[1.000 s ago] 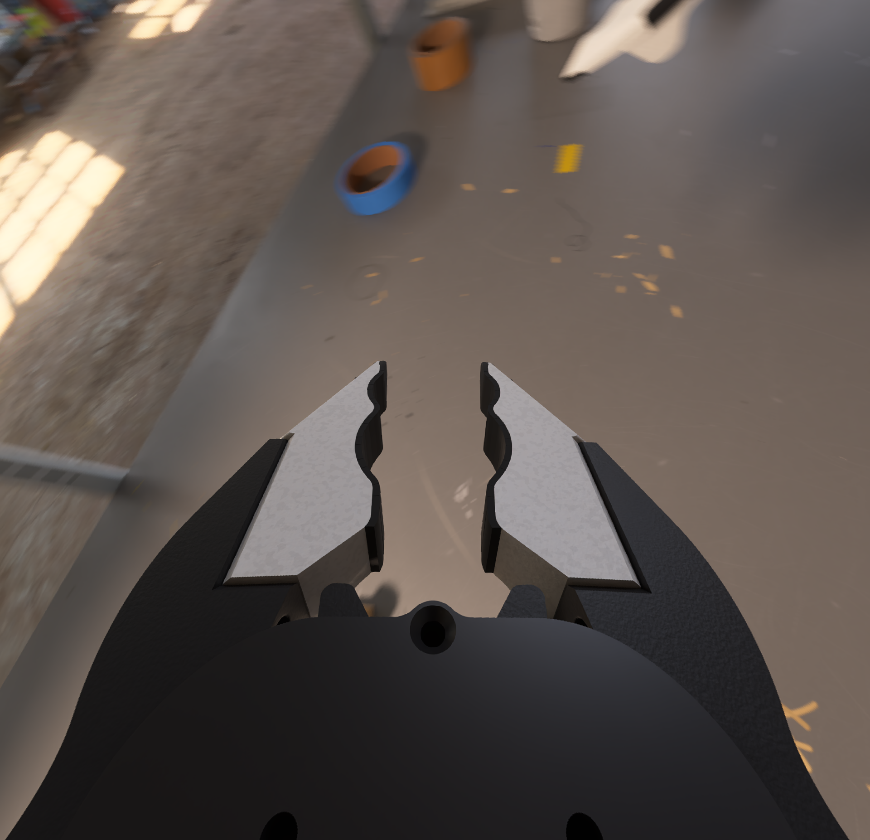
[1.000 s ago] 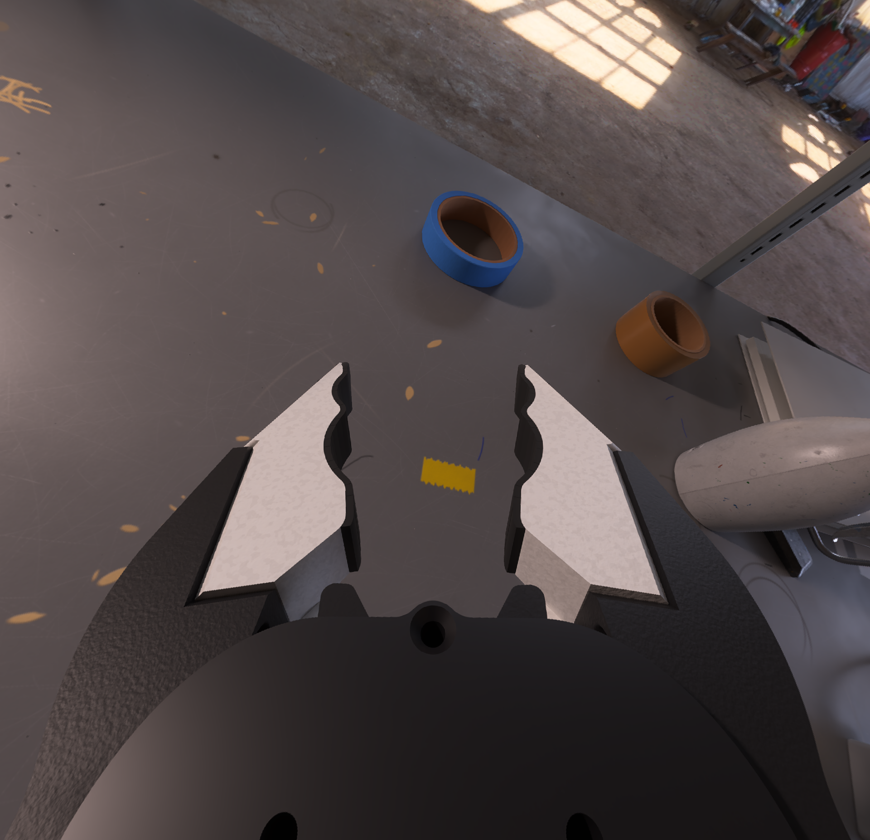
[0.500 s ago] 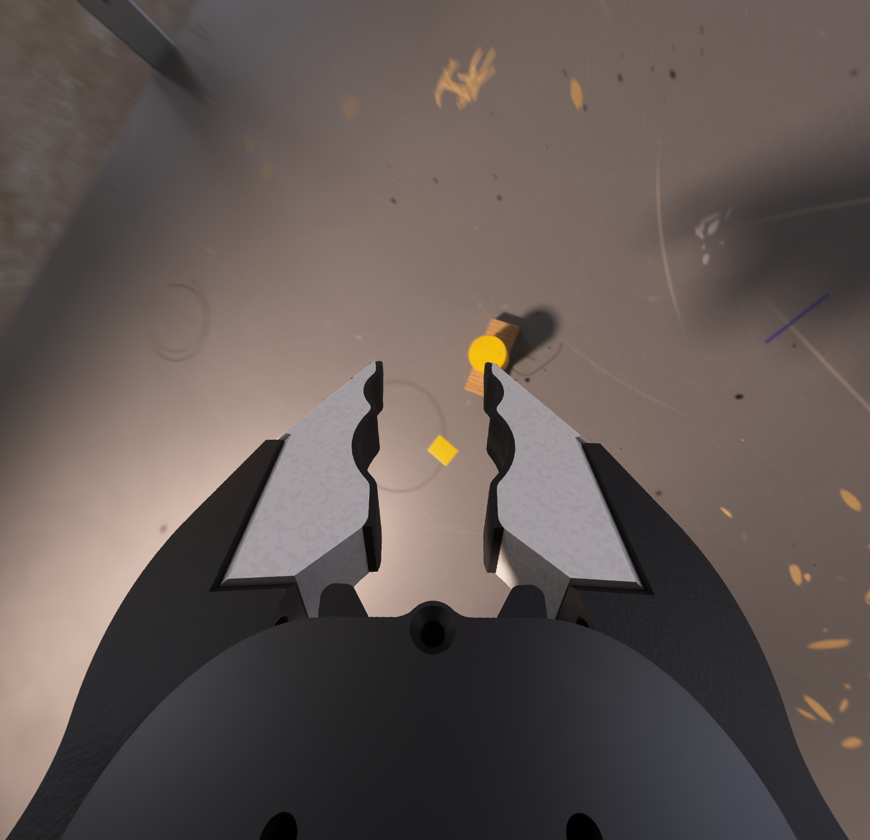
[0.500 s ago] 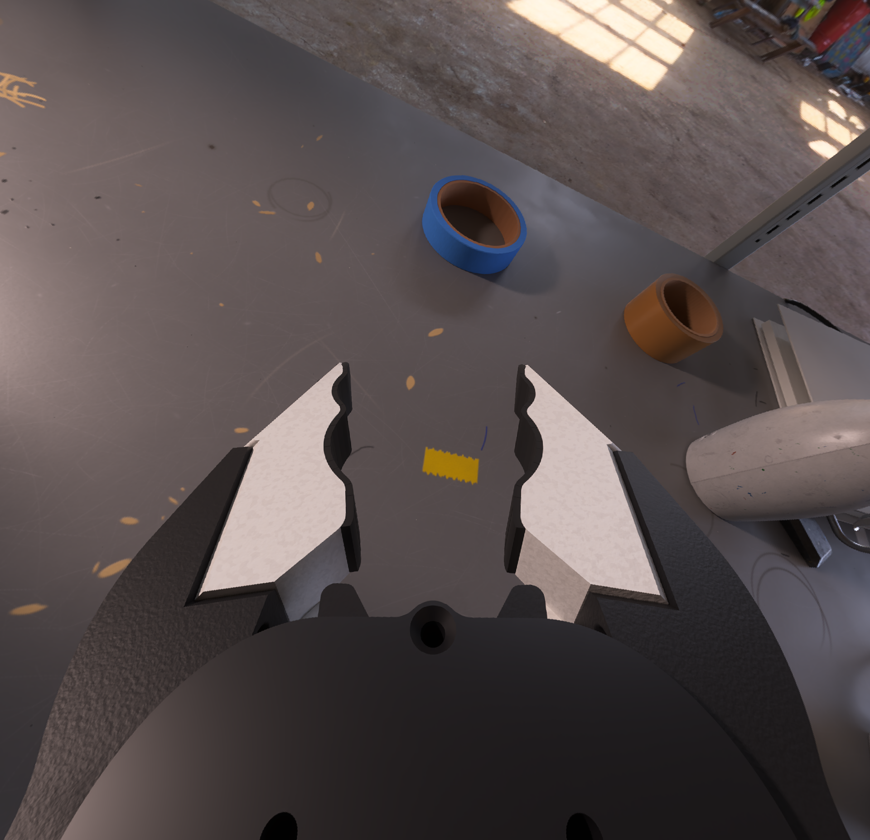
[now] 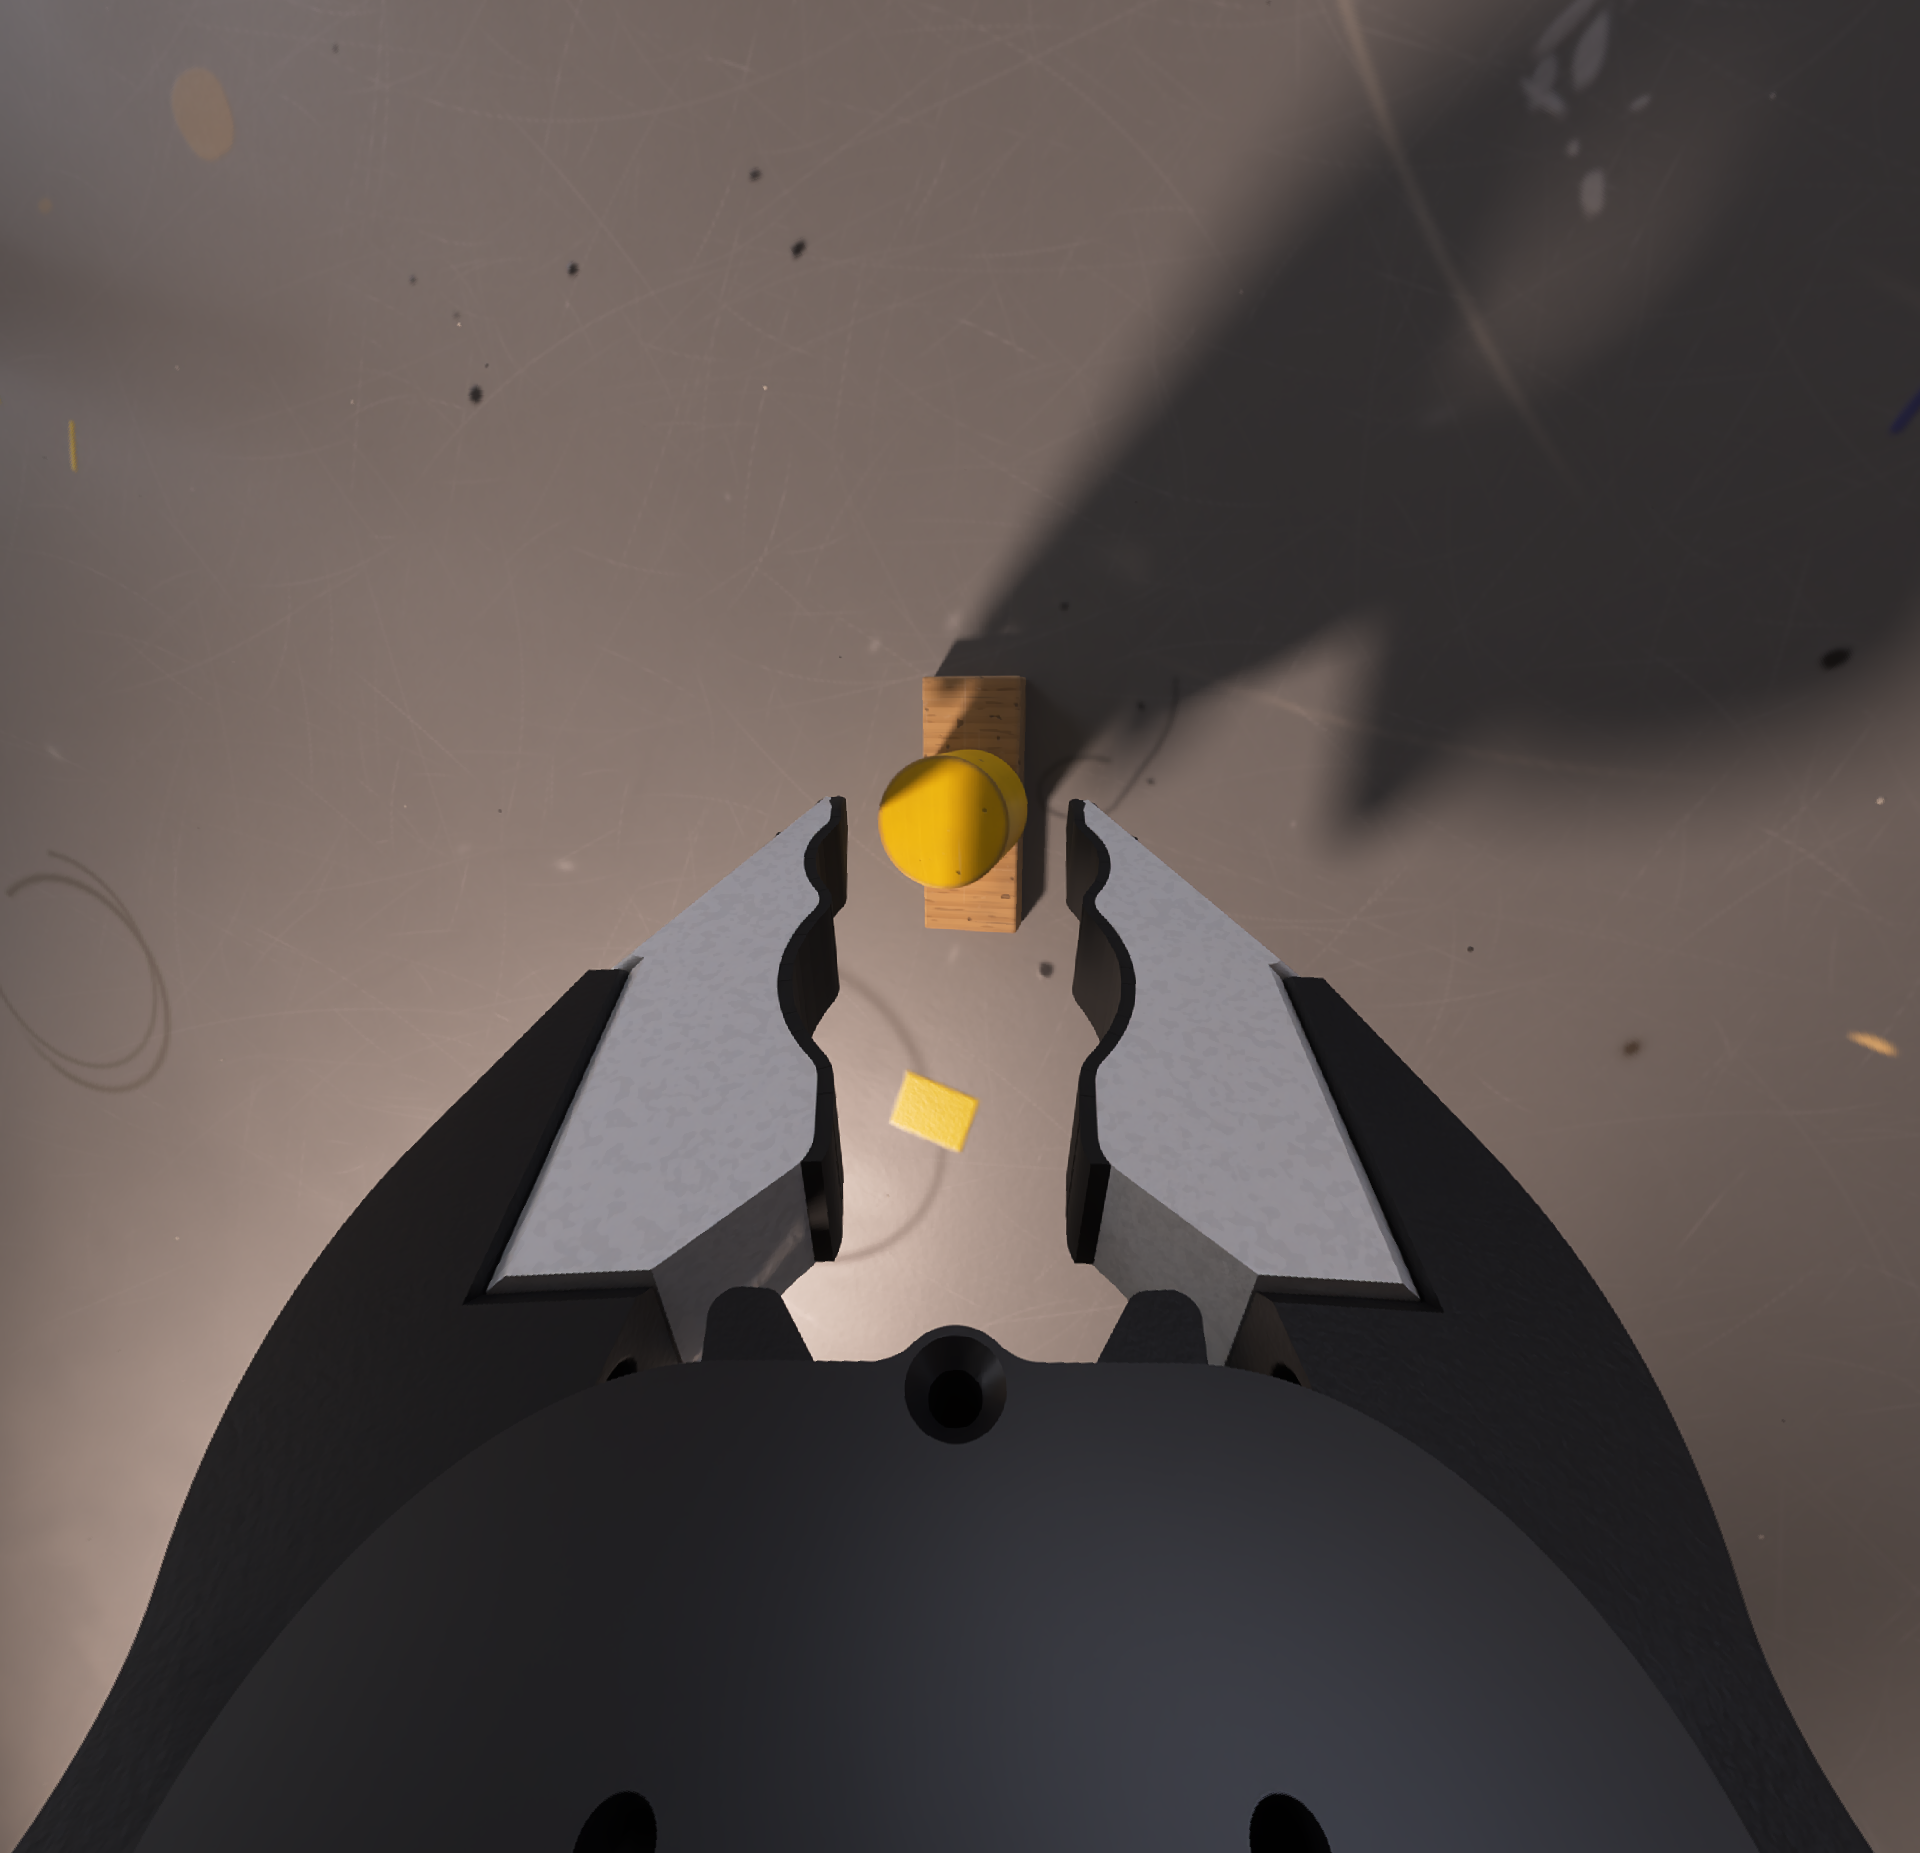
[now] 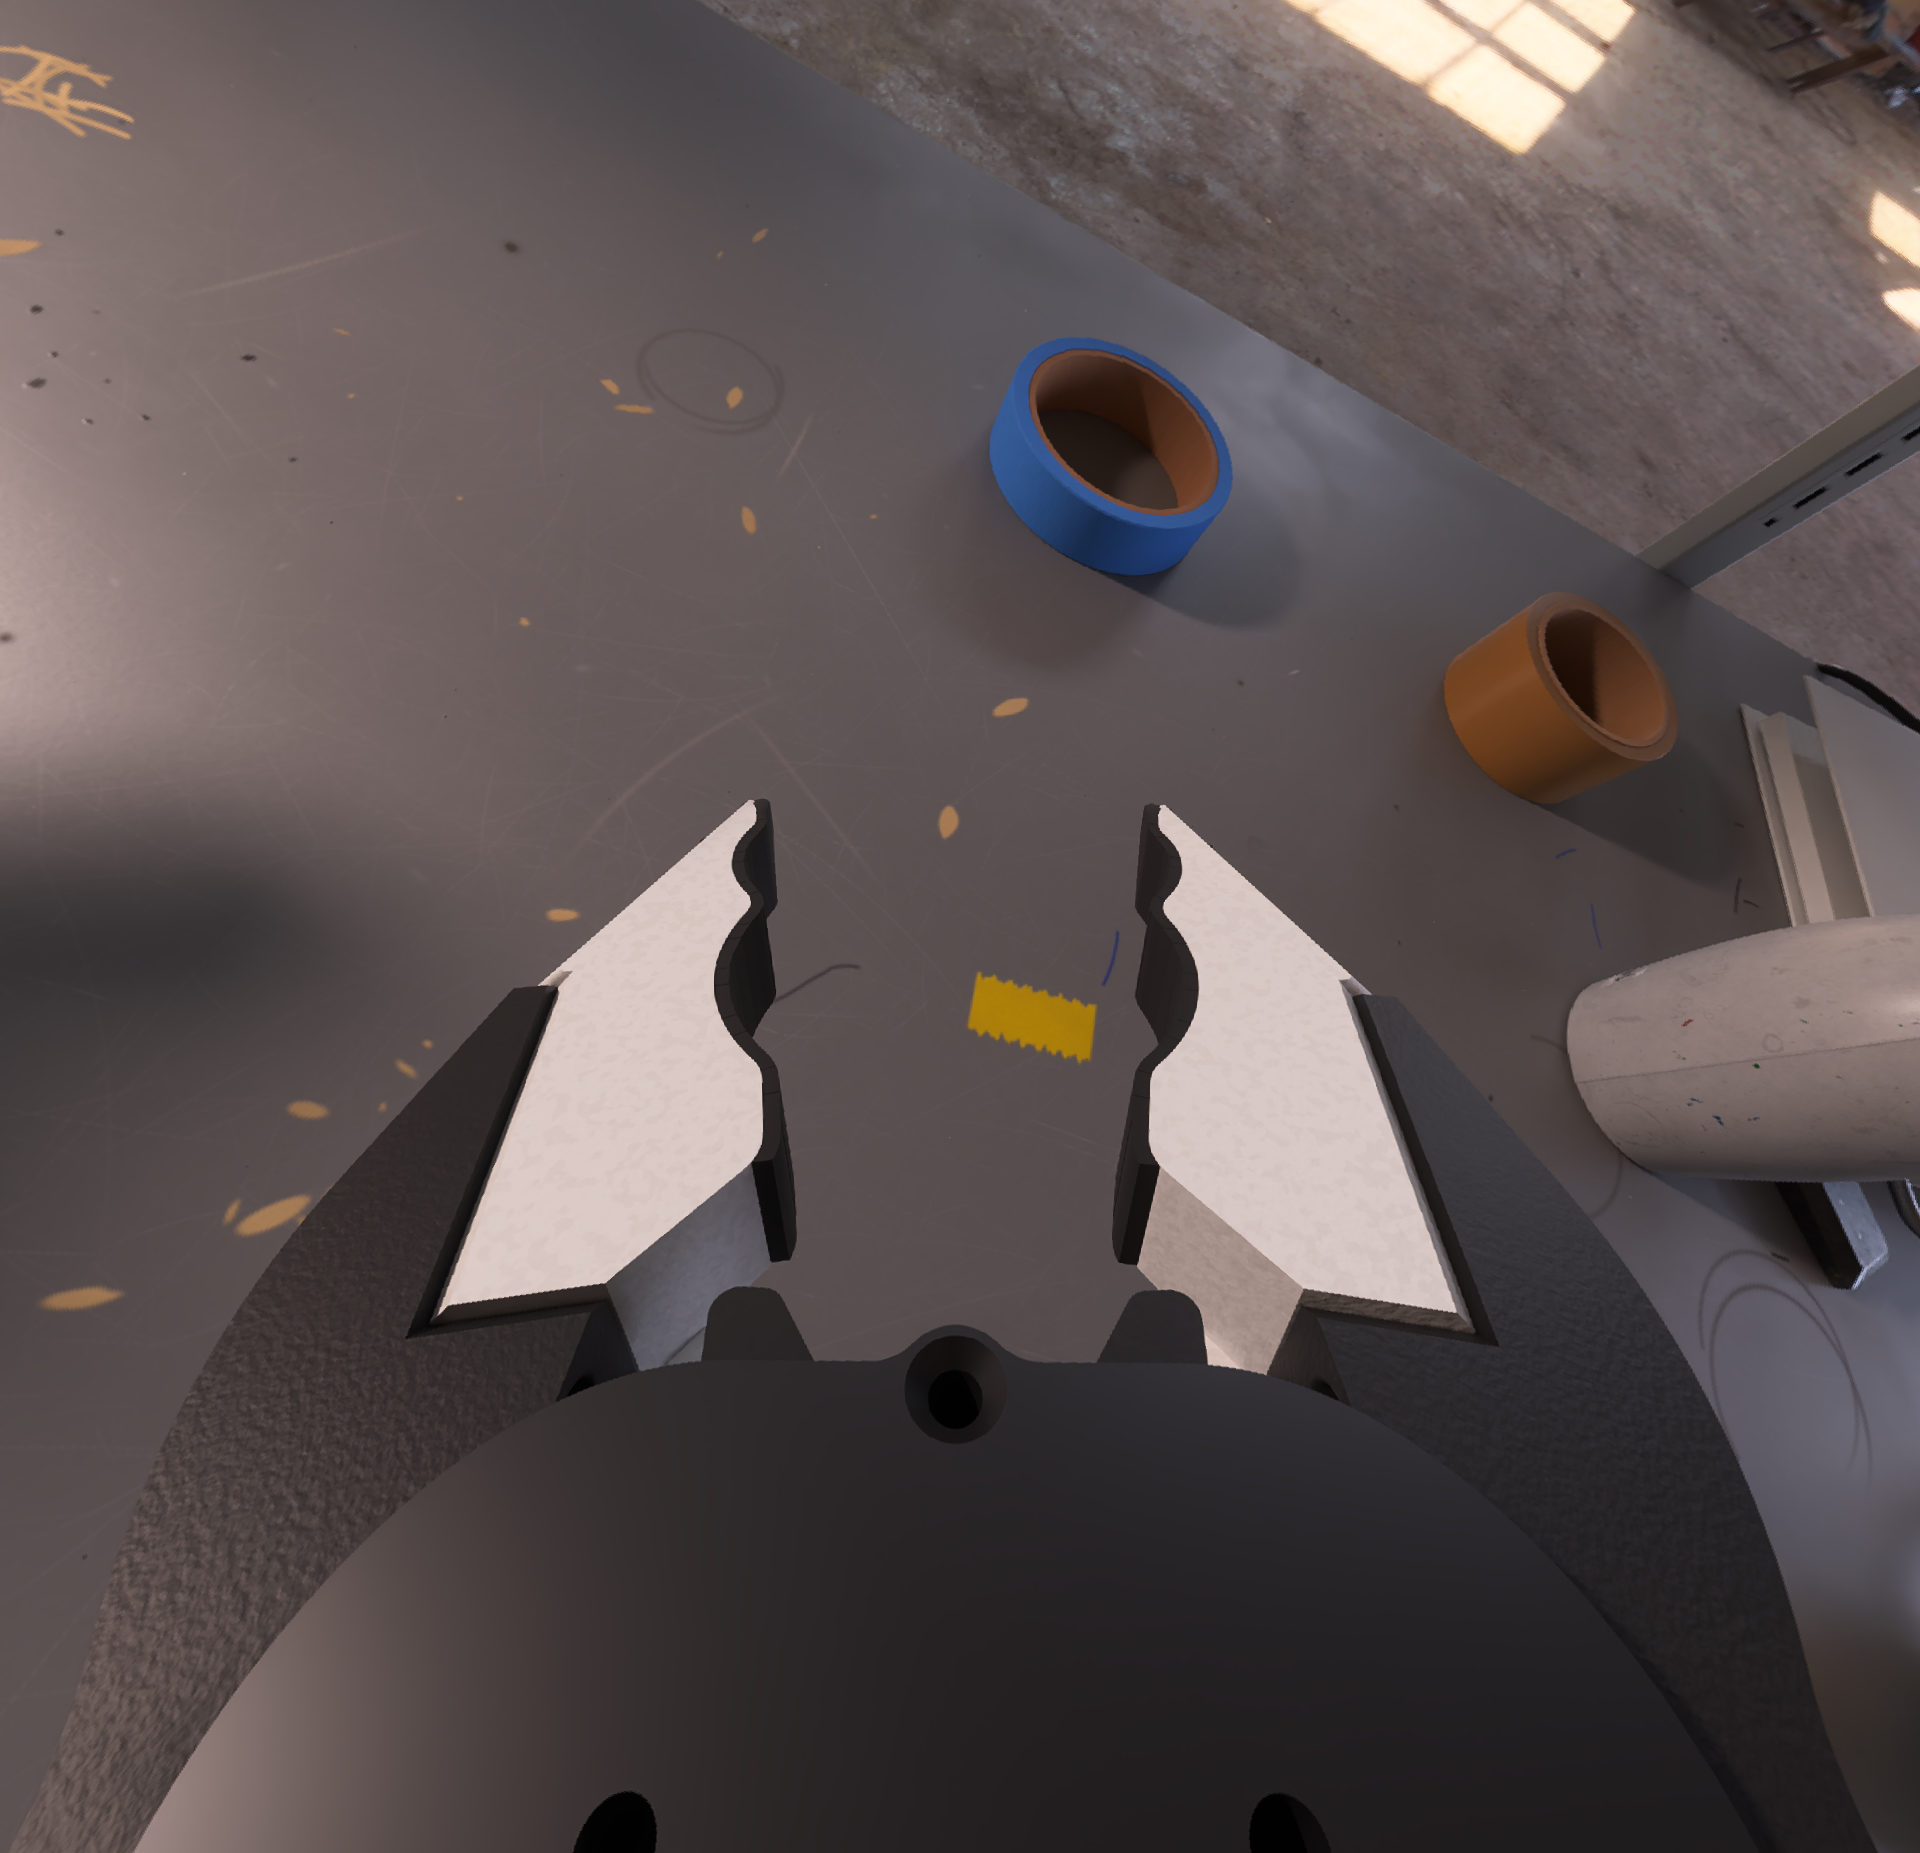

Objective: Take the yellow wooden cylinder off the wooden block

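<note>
In the left wrist view a yellow wooden cylinder (image 5: pixel 948 818) stands upright on a small wooden block (image 5: pixel 974 717) that lies flat on the grey table. I look almost straight down on it. My left gripper (image 5: pixel 956 811) is open and empty, above the cylinder, with the cylinder between its fingertips in the picture and nearer the left one. My right gripper (image 6: pixel 954 816) is open and empty over a bare part of the table. The cylinder and block do not show in the right wrist view.
A small yellow square patch (image 5: pixel 933 1109) lies on the table below the left jaws. In the right wrist view a yellow tape strip (image 6: pixel 1031 1016), a blue tape roll (image 6: pixel 1110 458), a brown tape roll (image 6: pixel 1558 697), a white rounded object (image 6: pixel 1756 1050) and the table's far edge show.
My left gripper swung from facing the tape rolls to looking down, then closed in until the cylinder sits between its fingertips. My right gripper drifted slightly; its jaws stayed open.
</note>
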You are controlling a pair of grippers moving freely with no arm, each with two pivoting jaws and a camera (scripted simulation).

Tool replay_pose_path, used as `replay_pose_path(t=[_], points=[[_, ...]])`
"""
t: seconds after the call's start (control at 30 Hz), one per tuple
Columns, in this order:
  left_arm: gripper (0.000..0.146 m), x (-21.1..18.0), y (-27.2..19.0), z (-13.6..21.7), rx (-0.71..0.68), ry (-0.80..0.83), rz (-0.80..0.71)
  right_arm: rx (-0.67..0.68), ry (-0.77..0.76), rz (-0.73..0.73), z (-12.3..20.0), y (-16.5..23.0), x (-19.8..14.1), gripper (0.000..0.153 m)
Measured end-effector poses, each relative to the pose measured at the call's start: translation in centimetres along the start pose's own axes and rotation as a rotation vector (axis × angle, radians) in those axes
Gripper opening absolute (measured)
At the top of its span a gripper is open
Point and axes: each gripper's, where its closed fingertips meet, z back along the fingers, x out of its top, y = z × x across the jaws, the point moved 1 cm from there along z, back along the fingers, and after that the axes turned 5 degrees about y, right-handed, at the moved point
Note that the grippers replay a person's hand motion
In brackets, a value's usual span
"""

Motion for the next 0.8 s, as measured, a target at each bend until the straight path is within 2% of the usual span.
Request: replay_pose_path(t=[0.23, 0.47, 0.63, 0.8], points=[[0.043, -0.1, 1.0, -0.3, 0.024, -0.014, 0.008, 0.014, 0.016, 0.020, -0.3, 0.4, -0.2, 0.070], [0.044, -0.5, 0.2, -1.2, -0.056, 0.021, 0.002, 0.020, 0.020, 0.027, -0.3, 0.6, -0.2, 0.070], [0.028, -0.6, 0.3, -0.8, -0.064, 0.010, 0.028, 0.021, 0.022, 0.031, -0.4, 0.7, -0.2, 0.070], [0.028, -0.7, 1.1, 0.5, -0.016, -0.011, 0.056, 0.024, 0.034, 0.047, -0.6, 1.0, -0.2, 0.070]])
